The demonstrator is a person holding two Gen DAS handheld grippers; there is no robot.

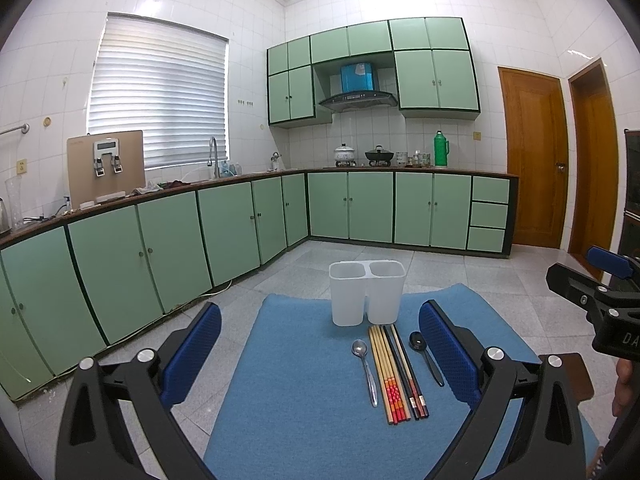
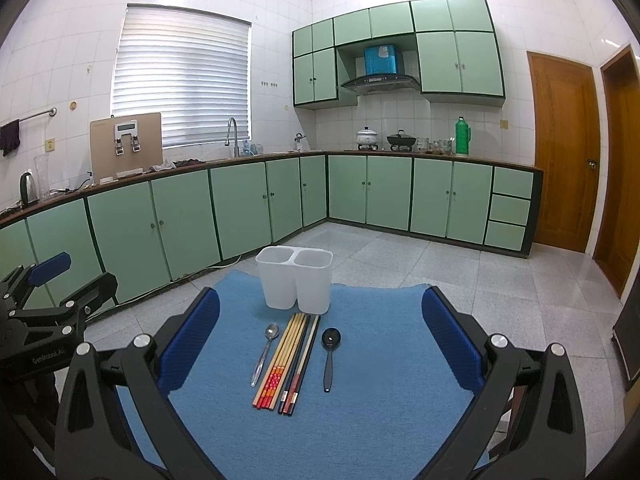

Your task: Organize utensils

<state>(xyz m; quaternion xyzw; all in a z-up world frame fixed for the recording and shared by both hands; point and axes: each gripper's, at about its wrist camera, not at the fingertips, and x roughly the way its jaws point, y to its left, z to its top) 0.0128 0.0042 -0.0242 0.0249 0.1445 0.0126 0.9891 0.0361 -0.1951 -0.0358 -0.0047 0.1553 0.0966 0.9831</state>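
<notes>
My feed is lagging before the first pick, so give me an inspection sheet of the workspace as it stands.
Surface: blue mat, flat, on a table.
Job's things: white two-compartment holder, upright, both compartments empty; metal spoon, chopsticks and black spoon lying side by side in front of it.
Clutter: nothing seen on the mat.
Grippers: left gripper and right gripper both open, empty, above the mat's near edge.
Cables: white cord on the floor by the cabinets.
Surroundings: green cabinets, sink, stove with pots, wooden doors.
</notes>
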